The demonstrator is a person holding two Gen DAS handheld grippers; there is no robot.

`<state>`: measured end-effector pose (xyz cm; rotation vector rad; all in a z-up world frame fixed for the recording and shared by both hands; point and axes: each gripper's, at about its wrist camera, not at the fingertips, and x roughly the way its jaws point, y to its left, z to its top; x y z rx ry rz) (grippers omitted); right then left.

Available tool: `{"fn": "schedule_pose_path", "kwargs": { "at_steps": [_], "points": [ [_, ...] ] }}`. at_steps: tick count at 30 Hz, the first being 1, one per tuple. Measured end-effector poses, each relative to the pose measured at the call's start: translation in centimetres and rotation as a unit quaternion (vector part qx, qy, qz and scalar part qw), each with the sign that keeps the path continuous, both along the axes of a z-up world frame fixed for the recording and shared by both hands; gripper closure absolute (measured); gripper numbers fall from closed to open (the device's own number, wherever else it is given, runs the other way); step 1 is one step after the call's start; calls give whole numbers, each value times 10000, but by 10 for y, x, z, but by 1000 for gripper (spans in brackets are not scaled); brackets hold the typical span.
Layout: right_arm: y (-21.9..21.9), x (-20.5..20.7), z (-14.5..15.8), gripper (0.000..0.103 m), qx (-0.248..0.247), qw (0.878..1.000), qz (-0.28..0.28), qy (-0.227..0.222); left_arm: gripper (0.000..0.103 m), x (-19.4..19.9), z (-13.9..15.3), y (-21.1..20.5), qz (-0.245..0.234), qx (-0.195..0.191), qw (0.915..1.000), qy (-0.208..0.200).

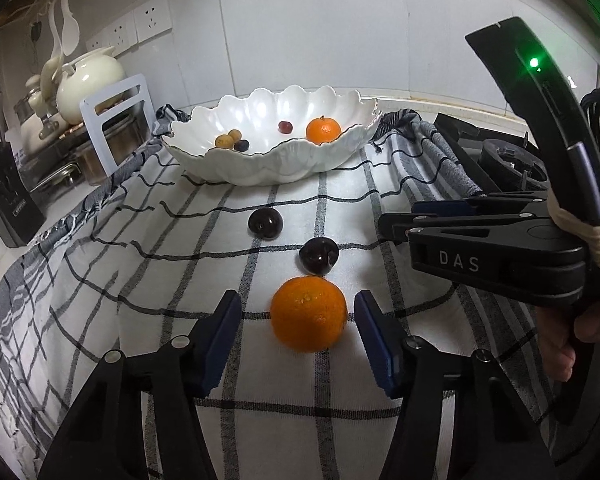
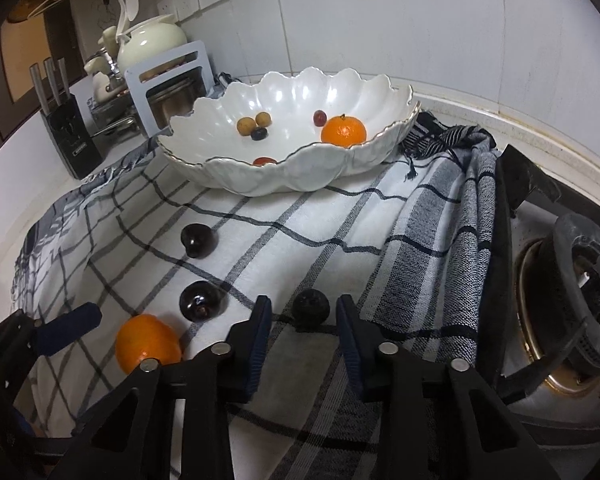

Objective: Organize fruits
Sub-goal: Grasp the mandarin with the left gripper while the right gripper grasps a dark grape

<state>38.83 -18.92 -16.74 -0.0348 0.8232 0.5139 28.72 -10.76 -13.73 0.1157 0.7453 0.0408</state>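
Note:
A white scalloped bowl stands at the back of the checked cloth; it holds an orange and several small fruits. On the cloth lie an orange and two dark plums. My left gripper is open, its blue pads either side of the near orange without touching it. My right gripper is open around a small dark round fruit. The right gripper also shows at the right of the left wrist view.
A checked cloth covers the counter. A gas hob lies to the right. A knife block, a metal rack with a pot and a cream teapot stand at the back left by the tiled wall.

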Motion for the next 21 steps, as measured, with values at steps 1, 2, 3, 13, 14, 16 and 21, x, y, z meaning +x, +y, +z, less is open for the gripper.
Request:
{"fn": "schedule_pose_path", "kwargs": {
  "at_steps": [1,2,3,13,14,16,21],
  "points": [
    [0,2,-1,70,9,10000,-19,20,47,1,0,0,-7,-5,10000,7],
    [0,3,-2,70,20,10000,-33,40,47,2,-1,0,-17,-7,10000,16],
    [0,4,-4,70,36,10000,-40,70,48,3,-1,0,-26,-7,10000,18],
    [0,13,-11,75,111,9993,-33,348,57,10,-8,2,-91,-215,9995,191],
    [0,13,-11,76,125,9993,-35,364,57,11,-8,2,-93,-234,9995,201],
    [-1,14,-11,78,137,9992,-57,371,59,12,-9,3,-108,-283,9993,231],
    [-1,14,-11,79,122,9993,-53,353,60,12,-9,4,-124,-338,9991,233]
  ]
}}
